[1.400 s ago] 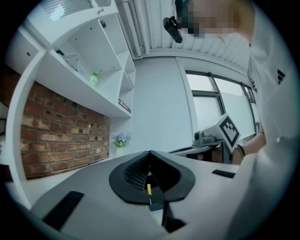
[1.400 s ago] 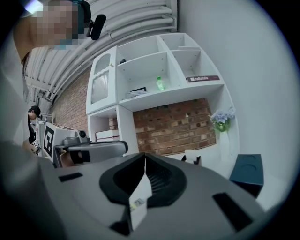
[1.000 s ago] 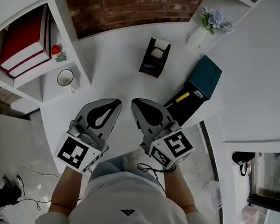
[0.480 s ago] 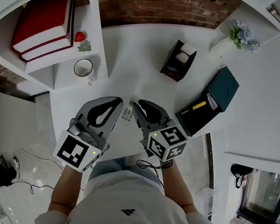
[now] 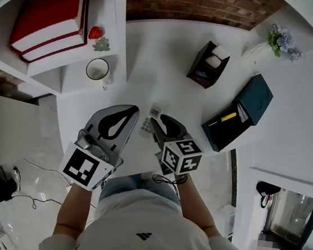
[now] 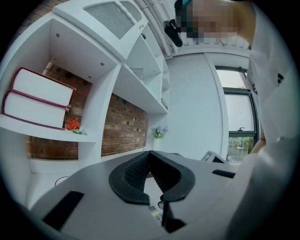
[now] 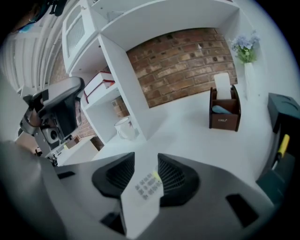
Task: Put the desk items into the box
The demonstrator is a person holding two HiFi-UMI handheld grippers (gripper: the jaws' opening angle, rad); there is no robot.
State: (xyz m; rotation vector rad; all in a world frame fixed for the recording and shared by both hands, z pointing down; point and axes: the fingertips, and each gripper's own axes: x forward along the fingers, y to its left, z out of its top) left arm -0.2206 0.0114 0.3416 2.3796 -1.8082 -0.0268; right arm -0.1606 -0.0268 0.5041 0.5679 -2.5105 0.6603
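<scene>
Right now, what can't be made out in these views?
- Remote key labels: too small and blurred in the right gripper view.
- Box inside: dark in the head view beyond a yellow item; cut by the edge in the right gripper view.
- Desk in the left gripper view: mostly blocked by the shut left tool.

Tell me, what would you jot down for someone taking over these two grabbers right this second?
Left gripper: shut, empty.
Right gripper: jaws have just been opening and now stand apart; the white remote lies on the desk between them, not gripped.
Teal box: open at the desk's right, with a yellow item inside.
Done: the yellow item looks boxed.
Left: close on the remote and carry it to the box; then perhaps the brown organiser. The white mug sits in a shelf nook.
</scene>
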